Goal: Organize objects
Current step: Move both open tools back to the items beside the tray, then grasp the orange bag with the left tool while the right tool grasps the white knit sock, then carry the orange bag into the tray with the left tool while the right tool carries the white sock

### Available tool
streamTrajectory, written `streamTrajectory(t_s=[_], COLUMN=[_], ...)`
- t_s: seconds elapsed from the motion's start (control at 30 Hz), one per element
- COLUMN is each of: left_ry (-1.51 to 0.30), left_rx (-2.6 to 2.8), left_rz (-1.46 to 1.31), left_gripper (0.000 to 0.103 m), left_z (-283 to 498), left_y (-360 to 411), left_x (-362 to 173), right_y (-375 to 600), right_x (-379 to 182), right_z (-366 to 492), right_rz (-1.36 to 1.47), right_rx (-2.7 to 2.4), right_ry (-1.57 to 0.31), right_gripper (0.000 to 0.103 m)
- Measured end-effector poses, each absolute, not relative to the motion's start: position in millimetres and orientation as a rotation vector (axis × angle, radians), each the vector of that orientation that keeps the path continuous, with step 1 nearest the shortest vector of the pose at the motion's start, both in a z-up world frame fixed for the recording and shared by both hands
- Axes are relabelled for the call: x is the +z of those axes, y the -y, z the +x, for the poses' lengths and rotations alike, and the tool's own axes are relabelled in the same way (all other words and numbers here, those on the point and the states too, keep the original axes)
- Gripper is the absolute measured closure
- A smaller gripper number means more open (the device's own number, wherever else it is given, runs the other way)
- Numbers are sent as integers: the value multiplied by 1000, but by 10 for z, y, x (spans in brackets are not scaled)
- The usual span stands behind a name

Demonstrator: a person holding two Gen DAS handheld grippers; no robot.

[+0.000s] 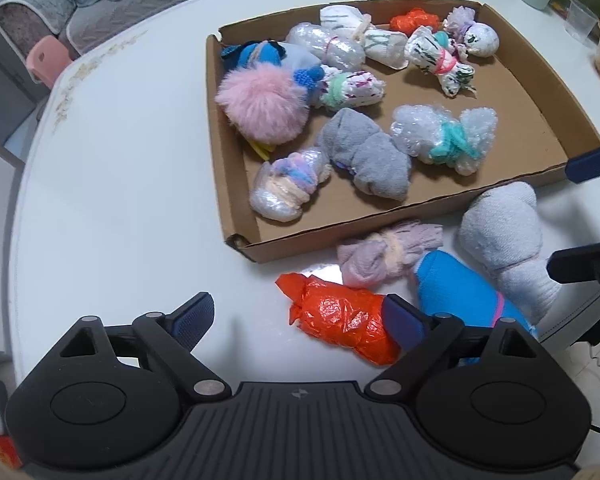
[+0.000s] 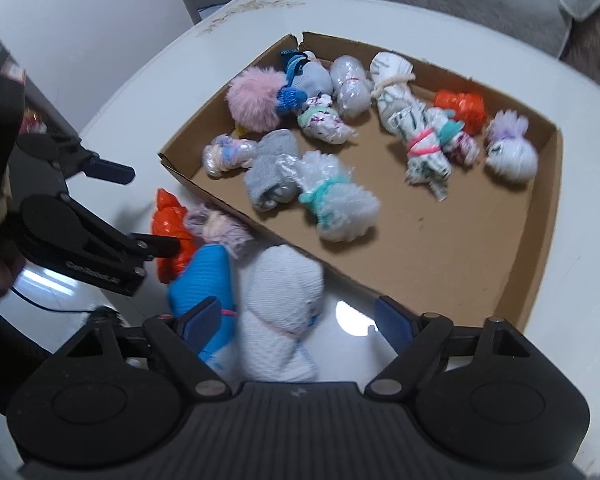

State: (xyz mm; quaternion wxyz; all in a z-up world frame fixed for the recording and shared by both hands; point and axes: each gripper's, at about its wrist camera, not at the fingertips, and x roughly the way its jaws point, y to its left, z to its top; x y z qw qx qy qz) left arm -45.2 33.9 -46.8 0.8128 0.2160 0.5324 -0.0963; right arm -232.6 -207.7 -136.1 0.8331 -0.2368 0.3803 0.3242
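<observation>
- The white bench [image 1: 120,160] carries everything; on it lies the shallow cardboard tray [image 1: 540,92], the biggest of the task's things, already holding about ten tied bundles
- Largest inside the tray are the fluffy pink pompom [image 1: 260,100] by the far-left wall and the grey sock roll [image 1: 368,156] near the front wall; a bubble-wrap bundle tied in teal [image 1: 444,136] lies just beside that roll
- Four bundles lie outside on the bench, close against the tray's near wall: a white sock roll [image 2: 280,292], a blue sock roll [image 2: 204,272], an orange plastic bundle [image 1: 340,316] and a small lilac bundle [image 1: 384,252]
- I judge the step in hand to be gathering these last four into the tray, so the job looks well over halfway
- My left claw [image 1: 300,320] is spread wide and grips nothing; the orange plastic bundle lies between its fingers, its inner fingertip over that bundle's end, no squeeze on it
- My right claw [image 2: 304,320] also stands apart and empty, with the white sock roll between its fingers and the blue sock roll right by the left finger
- Next I think each claw must sink a little, centre on its own bundle and close: left on orange, right on white
- The blue roll touches both, so a careless closing could nip it too; then lift over the low cardboard wall into the bare floor at the tray's right side
</observation>
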Motion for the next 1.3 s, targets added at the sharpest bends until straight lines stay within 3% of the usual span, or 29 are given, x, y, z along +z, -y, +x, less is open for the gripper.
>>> streamTrajectory(t_s=[0.17, 0.33, 0.43, 0.57, 0.77, 0.8, 0.9, 0.93, 1.0, 1.03, 1.3], left_ry=[-1128, -1119, -1115, -1110, -1148, -1163, -1211, -1229, -1227, -1231, -1276], left_rx=[-185, -152, -128, -112, -117, -123, -150, -153, -168, -173, -127], left_rz=[466, 451, 420, 370, 283, 261, 212, 220, 240, 245, 335], left_gripper=[9, 9, 3, 1, 1, 3, 26, 39, 53, 67, 68], left_z=[-448, -440, -428, -411, -394, -393, -388, -393, -411, -414, -435], left_y=[-385, -418, -451, -481, -524, -533, -552, -542, -511, -498, -527], left_x=[-467, -459, -480, -515, -603, -617, -655, -674, -653, -639, -596], right_y=[2047, 1989, 1936, 1929, 1979, 1994, 2030, 2039, 2041, 2047, 2295], right_x=[-1433, -1560, -1650, -1760, -1769, -1766, -1759, -1760, -1761, -1761, -1628], right_z=[-2295, -2178, -2144, -2087, -2131, -2135, -2151, -2154, -2170, -2179, -2286], right_rz=[-459, -401, -420, -431, -448, -448, -452, -451, -455, -459, -460], right_rx=[685, 648, 611, 574, 588, 591, 593, 594, 597, 600, 641], right_ry=[-872, -952, -968, -997, -994, -995, -989, -989, -988, -986, -957], right_gripper=[35, 37, 38, 52, 63, 63, 66, 66, 67, 67, 68])
